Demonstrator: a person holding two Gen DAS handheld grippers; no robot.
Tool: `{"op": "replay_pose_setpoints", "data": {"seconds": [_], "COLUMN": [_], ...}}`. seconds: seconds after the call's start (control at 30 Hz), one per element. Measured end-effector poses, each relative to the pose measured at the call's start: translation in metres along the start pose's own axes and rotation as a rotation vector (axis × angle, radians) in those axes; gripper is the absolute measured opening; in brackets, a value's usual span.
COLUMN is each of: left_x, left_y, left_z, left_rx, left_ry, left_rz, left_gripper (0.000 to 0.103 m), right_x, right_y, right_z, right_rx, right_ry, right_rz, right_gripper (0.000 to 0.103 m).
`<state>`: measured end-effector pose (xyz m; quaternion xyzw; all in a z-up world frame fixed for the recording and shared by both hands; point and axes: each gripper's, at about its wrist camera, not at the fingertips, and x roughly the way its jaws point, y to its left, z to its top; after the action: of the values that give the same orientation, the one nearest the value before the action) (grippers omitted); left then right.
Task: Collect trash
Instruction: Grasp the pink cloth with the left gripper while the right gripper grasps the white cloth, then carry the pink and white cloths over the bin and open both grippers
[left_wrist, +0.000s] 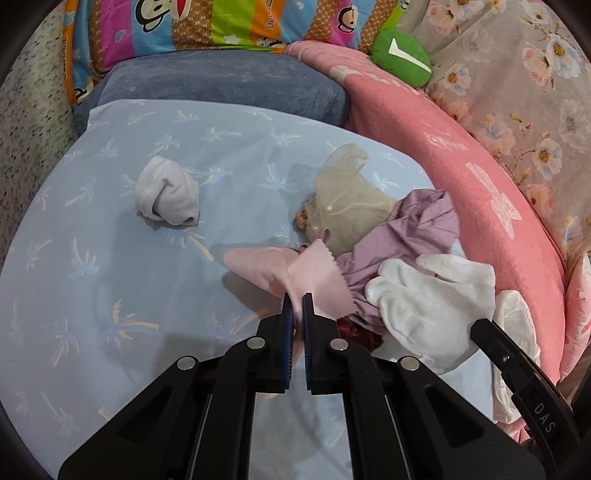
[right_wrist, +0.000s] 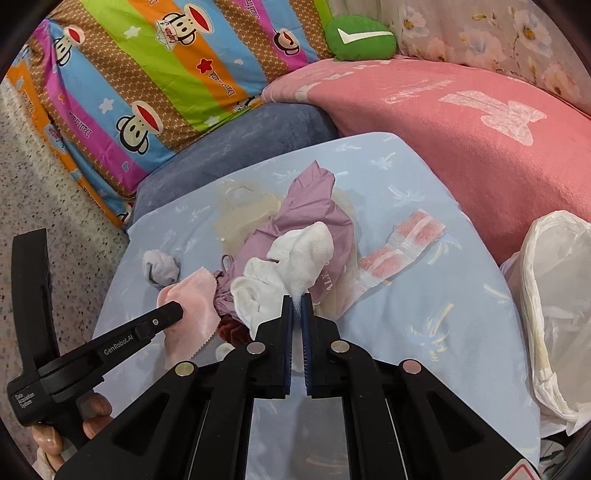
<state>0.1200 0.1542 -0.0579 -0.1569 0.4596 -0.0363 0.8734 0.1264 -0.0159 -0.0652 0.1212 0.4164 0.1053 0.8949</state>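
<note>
On a light blue sheet with a palm print (left_wrist: 92, 258) lies a pile of cloth scraps. My left gripper (left_wrist: 297, 297) is shut on a pale pink cloth (left_wrist: 295, 271), which also shows in the right wrist view (right_wrist: 192, 306). My right gripper (right_wrist: 296, 299) is shut on a white sock-like cloth (right_wrist: 295, 258), seen in the left wrist view (left_wrist: 432, 299) too. Under them lie a mauve cloth (left_wrist: 417, 225), a beige gauze piece (left_wrist: 351, 199) and a dark red scrap (right_wrist: 231, 326). A balled white sock (left_wrist: 166, 192) lies apart to the left. A pink-and-white wrapper (right_wrist: 399, 251) lies right of the pile.
A white plastic bag (right_wrist: 554, 295) stands open at the right edge of the sheet. A pink blanket (right_wrist: 461, 140), a blue-grey cushion (left_wrist: 221, 85), a striped cartoon quilt (right_wrist: 147, 81), a green plush (right_wrist: 360, 38) and a floral cover (left_wrist: 517, 92) ring the sheet. Speckled floor (right_wrist: 37, 184) lies left.
</note>
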Motion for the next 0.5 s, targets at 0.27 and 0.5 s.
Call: {"op": "replay_pose_setpoints", "data": {"seconds": [0.27, 0.5], "left_x": [-0.028, -0.042], "left_y": [-0.036, -0.087], "left_z": [0.001, -0.001], "left_rx": [0.078, 0.174], "left_ry": [-0.06, -0.084], "left_rz": [-0.044, -0.116], "left_gripper": [0.005, 0.004], "right_x": [-0.047, -0.088], "right_y": [-0.005, -0.03], "right_z": [0.011, 0.016], "right_rx": [0.008, 0.05], "right_ry": [-0.096, -0.18], "right_rz": [0.011, -0.016], "right_gripper": [0.005, 0.005]}}
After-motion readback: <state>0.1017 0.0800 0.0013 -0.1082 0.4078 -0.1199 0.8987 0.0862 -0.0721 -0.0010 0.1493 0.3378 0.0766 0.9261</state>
